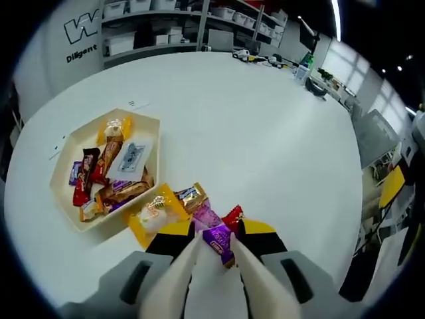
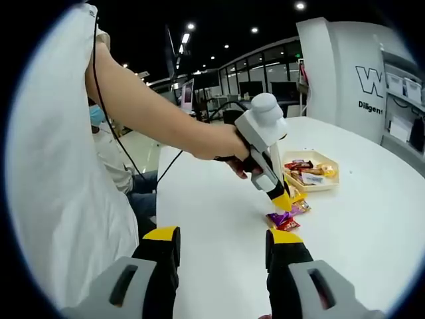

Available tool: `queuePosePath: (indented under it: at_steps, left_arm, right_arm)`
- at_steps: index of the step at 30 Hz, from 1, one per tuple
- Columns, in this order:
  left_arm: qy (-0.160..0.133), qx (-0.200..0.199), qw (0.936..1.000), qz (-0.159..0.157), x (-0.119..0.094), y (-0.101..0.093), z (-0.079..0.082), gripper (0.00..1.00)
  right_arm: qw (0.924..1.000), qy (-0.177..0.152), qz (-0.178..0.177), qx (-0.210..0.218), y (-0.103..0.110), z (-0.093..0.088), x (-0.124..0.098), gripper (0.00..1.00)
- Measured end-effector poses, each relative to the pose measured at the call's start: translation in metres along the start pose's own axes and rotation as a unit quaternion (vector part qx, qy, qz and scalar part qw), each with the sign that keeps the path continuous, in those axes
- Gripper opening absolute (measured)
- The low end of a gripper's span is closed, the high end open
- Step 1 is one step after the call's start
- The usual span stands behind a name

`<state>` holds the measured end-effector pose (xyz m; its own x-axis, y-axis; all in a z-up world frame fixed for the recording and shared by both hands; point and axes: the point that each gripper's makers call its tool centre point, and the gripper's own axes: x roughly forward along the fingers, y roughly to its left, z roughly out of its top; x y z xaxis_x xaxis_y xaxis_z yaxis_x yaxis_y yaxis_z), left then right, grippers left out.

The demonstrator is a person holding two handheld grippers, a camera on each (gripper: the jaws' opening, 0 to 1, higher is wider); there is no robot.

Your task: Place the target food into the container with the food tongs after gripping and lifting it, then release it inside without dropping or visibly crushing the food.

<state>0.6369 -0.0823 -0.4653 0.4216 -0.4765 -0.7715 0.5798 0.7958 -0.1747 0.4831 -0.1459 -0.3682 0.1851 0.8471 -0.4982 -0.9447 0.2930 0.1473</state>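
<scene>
Stage: early to middle; the grab looks made, while the lift, the carry and the release are left, as I judge it.
Left gripper (image 1: 216,256): its white tong blades converge on a purple candy (image 1: 220,240), which sits between their tips. The blades look clamped on it, though how firm the hold is cannot be told.
Purple candy: at the near edge of a small loose pile on the table (image 1: 265,133), outside the tray (image 1: 65,147). Whether it has left the table surface cannot be told.
Loose pile: a yellow packet (image 1: 157,214), a gold-wrapped candy (image 1: 191,195), a pink one (image 1: 207,216) and a red one (image 1: 232,216) lie just beside the purple candy, touching or nearly so.
Tray: a pale, angular tray just beyond the pile, already holding a mix of wrapped sweets and a white packet (image 1: 131,157); there is room near its far side.
Right gripper (image 2: 222,252): jaws stand apart with nothing between them, held back from the work, well apart from the pile.
Right gripper view: a hand (image 2: 234,154) holds the left gripper (image 2: 284,203) tip-down over the pile (image 2: 285,218), with the tray (image 2: 319,187) behind.
Left to do: lift clear without dragging neighbours, carry to the tray, then open gently inside.
Risk: the wrapper is slick and thin, so it may slip.
</scene>
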Motion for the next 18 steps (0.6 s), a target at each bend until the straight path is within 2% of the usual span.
queuePosePath:
  at_steps: [3, 6, 18]
  left_arm:
    - [0.0, -0.018, 0.9998, 0.002, 0.001, 0.0, 0.002, 0.23]
    - [0.012, -0.018, 0.9998, 0.007, 0.004, -0.001, -0.001, 0.23]
    - [0.033, 0.01, 0.9993, 0.012, -0.007, 0.016, -0.014, 0.23]
  right_arm:
    - [1.0, -0.002, 0.001, 0.001, -0.001, 0.001, 0.001, 0.48]
    - [1.0, -0.002, 0.002, -0.001, 0.0, 0.003, 0.001, 0.48]
    - [1.0, -0.006, 0.004, 0.001, -0.002, 0.005, 0.003, 0.48]
